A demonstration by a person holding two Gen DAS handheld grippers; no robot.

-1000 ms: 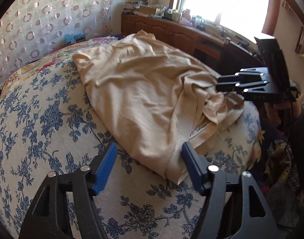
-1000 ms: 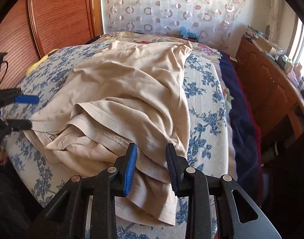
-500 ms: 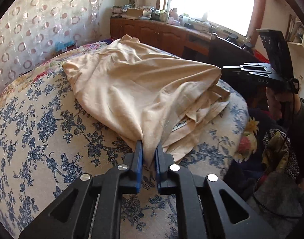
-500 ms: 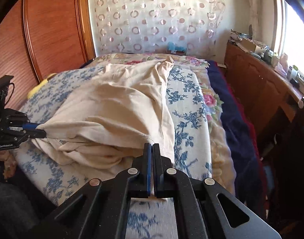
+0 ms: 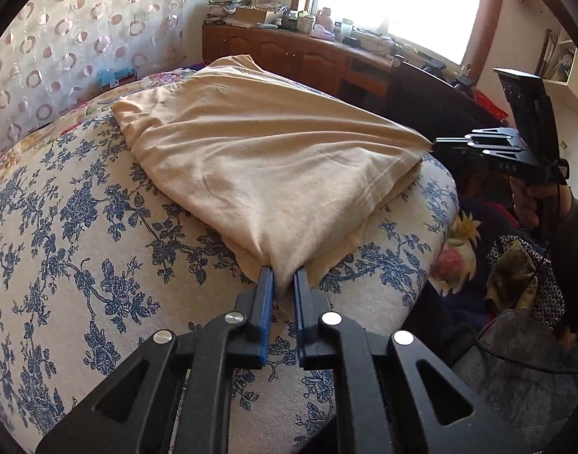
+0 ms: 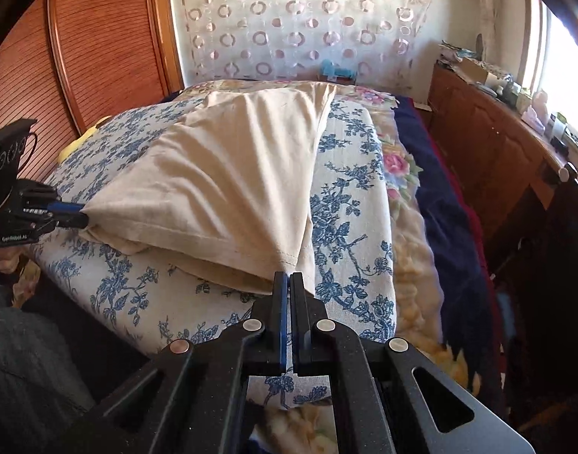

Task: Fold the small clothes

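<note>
Both grippers, right gripper (image 6: 288,278) and left gripper (image 6: 81,215), pinch the beige garment (image 6: 228,185)

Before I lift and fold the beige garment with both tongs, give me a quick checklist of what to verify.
1. Left tongs clamped on the beige garment: ok, fabric pinched between the blue pads.
2. Right tongs clamped on the garment's other near corner: ok, pads shut on the hem.
3. Near edge taut between the two grips: ok, cloth stretches straight across.
4. Far end flat on the floral bedspread: not ok, it looks bunched.
5. Single layer gripped: cannot tell, a second layer shows beneath.
6. Bedspread free of the pads: cannot tell.
</note>
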